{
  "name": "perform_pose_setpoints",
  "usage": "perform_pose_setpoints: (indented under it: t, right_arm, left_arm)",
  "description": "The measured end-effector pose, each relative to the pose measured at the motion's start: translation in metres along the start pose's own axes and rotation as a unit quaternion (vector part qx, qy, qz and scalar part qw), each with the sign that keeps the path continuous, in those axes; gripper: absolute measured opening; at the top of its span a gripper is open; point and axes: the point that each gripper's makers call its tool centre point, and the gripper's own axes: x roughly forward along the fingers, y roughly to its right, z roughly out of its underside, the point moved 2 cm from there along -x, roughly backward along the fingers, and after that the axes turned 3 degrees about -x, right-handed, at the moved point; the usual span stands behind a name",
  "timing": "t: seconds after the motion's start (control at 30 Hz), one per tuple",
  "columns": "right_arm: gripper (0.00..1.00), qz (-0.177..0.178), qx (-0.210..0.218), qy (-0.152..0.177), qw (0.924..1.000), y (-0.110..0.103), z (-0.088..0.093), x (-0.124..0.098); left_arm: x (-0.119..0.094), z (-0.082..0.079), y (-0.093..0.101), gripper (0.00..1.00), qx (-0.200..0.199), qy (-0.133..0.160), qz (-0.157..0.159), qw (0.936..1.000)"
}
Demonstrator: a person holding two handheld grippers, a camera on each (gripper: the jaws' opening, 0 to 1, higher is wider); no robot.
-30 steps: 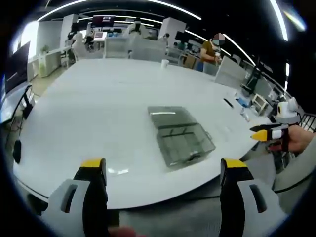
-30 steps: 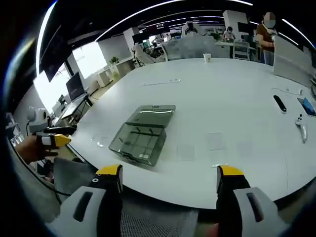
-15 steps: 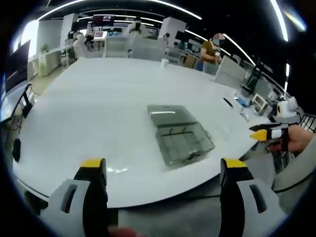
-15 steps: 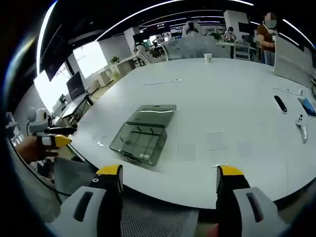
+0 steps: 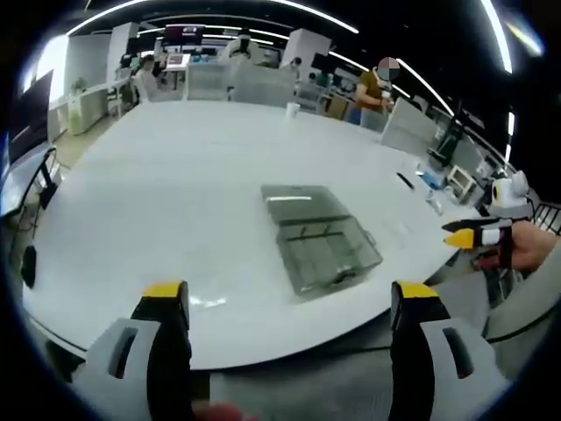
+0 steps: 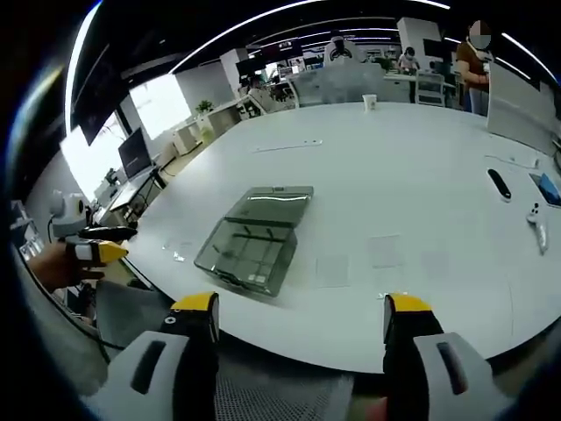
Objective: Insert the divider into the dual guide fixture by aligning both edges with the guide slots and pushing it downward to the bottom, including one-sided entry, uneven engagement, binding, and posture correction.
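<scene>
White table [image 5: 158,175], clear fixture [image 5: 320,239] centred

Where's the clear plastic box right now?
The clear plastic box lies on the white table near its front edge, ahead of both open grippers, centred in both views.

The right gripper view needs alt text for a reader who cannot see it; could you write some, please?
A clear box with its lid open lies on a white table, beyond the open right claw held off the near edge. The left claw shows at far left, and a paper cup stands far back.
</scene>
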Motion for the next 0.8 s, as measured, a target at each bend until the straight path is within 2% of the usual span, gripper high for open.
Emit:
perform_pose_setpoints:
  t: [0.8]
  right_arm:
    - [0.75,-0.001,-0.004,-0.007,1.0,0.0006,-0.0011,0.0047]
  left_arm:
    - [0.0017,-0.0016,-0.0073,0.94,-0.005,-0.001,-0.008,1.0]
